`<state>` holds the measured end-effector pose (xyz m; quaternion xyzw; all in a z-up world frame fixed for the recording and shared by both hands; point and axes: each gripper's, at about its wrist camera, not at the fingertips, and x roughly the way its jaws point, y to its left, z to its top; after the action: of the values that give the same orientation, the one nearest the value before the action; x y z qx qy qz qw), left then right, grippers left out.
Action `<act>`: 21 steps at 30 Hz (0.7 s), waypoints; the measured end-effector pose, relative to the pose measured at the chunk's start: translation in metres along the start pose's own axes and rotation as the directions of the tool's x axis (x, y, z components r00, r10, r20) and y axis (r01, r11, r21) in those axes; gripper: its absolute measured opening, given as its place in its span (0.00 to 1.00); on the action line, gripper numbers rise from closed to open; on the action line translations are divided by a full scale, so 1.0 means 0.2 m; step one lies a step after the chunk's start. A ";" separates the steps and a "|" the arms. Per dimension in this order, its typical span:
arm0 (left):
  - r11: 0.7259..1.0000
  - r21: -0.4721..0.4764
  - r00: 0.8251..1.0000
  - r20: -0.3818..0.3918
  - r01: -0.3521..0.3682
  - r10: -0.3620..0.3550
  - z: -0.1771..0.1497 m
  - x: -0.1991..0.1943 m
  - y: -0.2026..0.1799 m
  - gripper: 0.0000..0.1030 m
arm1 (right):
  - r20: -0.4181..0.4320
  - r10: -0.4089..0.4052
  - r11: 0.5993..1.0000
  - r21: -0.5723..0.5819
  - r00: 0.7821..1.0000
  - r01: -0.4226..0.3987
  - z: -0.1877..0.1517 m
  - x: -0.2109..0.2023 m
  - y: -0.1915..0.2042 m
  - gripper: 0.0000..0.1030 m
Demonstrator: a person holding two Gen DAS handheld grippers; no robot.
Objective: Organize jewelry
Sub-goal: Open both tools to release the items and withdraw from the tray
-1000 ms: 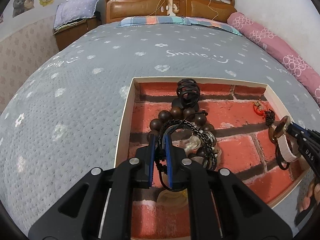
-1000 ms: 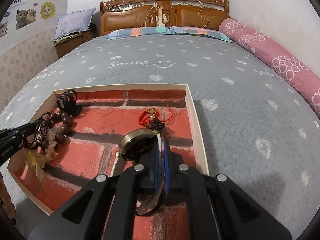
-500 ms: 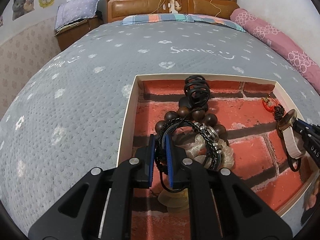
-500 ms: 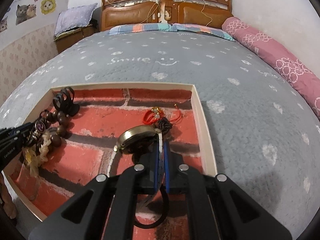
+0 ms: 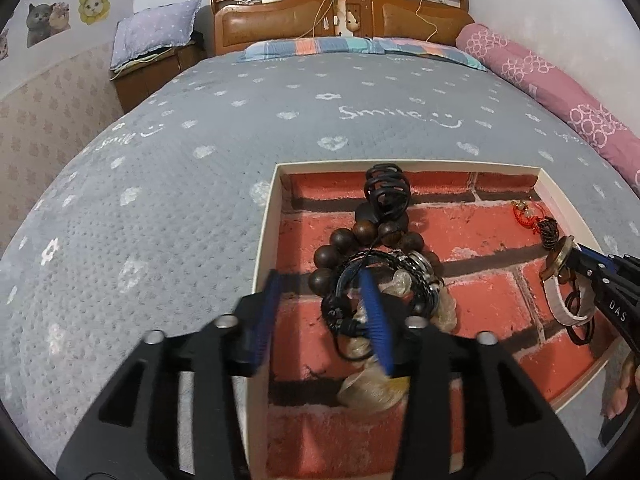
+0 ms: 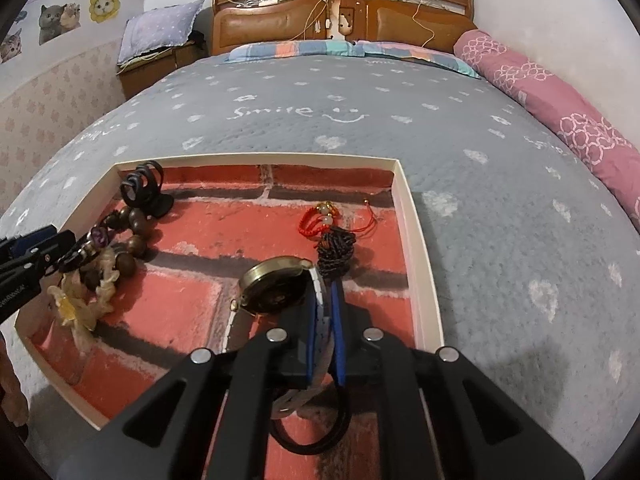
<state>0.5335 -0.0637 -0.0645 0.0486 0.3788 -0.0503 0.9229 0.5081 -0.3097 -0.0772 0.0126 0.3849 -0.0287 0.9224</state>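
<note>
Spreading just now, the left gripper (image 5: 322, 312) stands with its jaws apart over the box's left wall, the black braided bracelet (image 5: 376, 280) beside its right pad, on the wooden bead bracelet (image 5: 360, 240). The right gripper (image 6: 326, 308) pinches the pale strap of the brass-cased watch (image 6: 276, 290), jaws narrow. Both are over the brick-lined box (image 6: 420, 264) on the grey bedspread (image 6: 500, 208), a red-and-dark cord charm (image 6: 334, 240) just beyond the watch.

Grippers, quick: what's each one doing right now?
Left hand-held gripper: open, jaws just opened, the black cord bracelet released.
Right hand-held gripper: shut on the watch strap.
</note>
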 end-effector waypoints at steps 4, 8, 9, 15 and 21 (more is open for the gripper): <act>1.000 0.006 1.000 0.015 0.009 -0.009 -0.02 -0.09 0.01 0.55 | 0.025 0.010 1.000 -0.003 1.000 -0.010 -0.01 -0.08 -0.01 0.48; 1.000 0.007 0.999 0.035 0.021 -0.021 -0.05 -0.21 0.01 0.69 | 0.047 0.017 1.000 -0.010 0.999 -0.017 -0.02 -0.18 -0.03 0.49; 1.000 0.005 0.999 0.039 0.028 -0.028 -0.07 -0.25 0.01 0.71 | 0.053 0.016 1.000 -0.013 0.998 -0.015 -0.03 -0.21 -0.04 0.49; 0.999 -0.007 0.996 0.077 0.039 -0.038 -0.15 -0.51 -0.01 0.95 | 0.100 -0.001 1.000 0.002 0.995 0.001 -0.10 -0.48 -0.16 0.74; 0.998 -0.005 0.995 0.080 0.058 -0.058 -0.28 -0.72 -0.07 0.95 | 0.126 -0.043 0.999 0.035 0.991 0.039 -0.25 -0.74 -0.34 0.84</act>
<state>0.3914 -0.0633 -0.0033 0.0321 0.3431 -0.0774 0.9355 0.3648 -0.3682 -0.0072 0.0176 0.3254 -0.0547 0.9438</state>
